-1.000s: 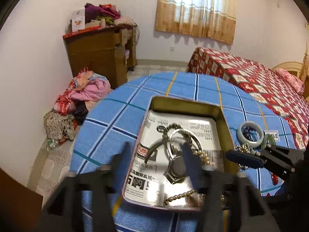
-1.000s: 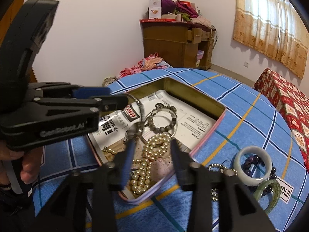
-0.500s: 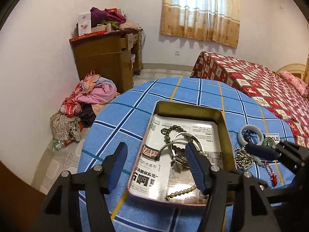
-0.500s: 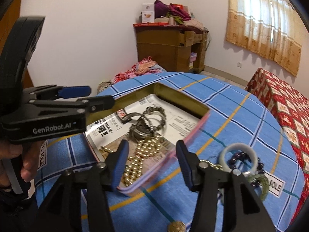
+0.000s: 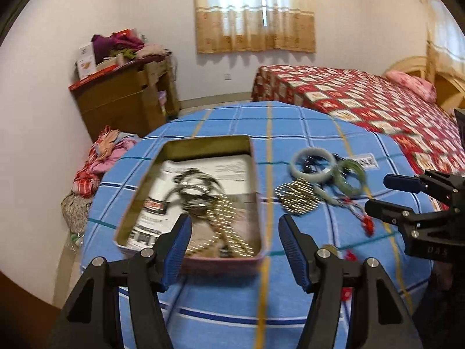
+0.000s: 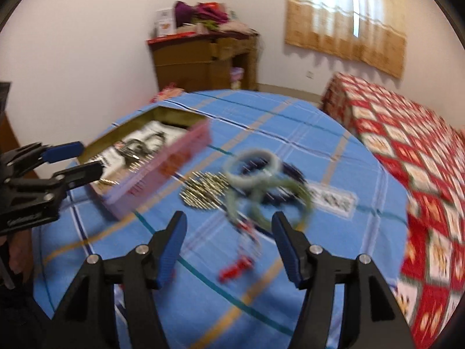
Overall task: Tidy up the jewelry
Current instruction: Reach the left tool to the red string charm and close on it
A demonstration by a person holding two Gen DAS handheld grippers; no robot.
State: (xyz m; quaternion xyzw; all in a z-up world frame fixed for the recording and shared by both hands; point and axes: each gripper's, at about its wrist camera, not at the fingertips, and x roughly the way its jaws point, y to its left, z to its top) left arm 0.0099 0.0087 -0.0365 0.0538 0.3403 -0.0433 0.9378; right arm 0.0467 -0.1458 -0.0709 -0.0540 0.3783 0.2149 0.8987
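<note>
While its empty jaws are opening, the right gripper [image 6: 228,242] has swung from the tin [image 6: 162,171] toward the bangles [image 6: 252,168] at twelve o'clock. Left gripper [image 5: 235,241] stays wide, empty. Next pickup looks imminent.

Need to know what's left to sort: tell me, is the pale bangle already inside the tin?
No, the pale bangle lies on the blue checked cloth beside the tin, outside its wall.

Both views are smeared by motion. In the tin [image 5: 255,174] at center left, the chains [image 5: 209,200] blur into streaks. The 2 bangles [image 6: 261,180] at center frame run together. The paper's print [image 5: 162,215] is unreadable.
</note>
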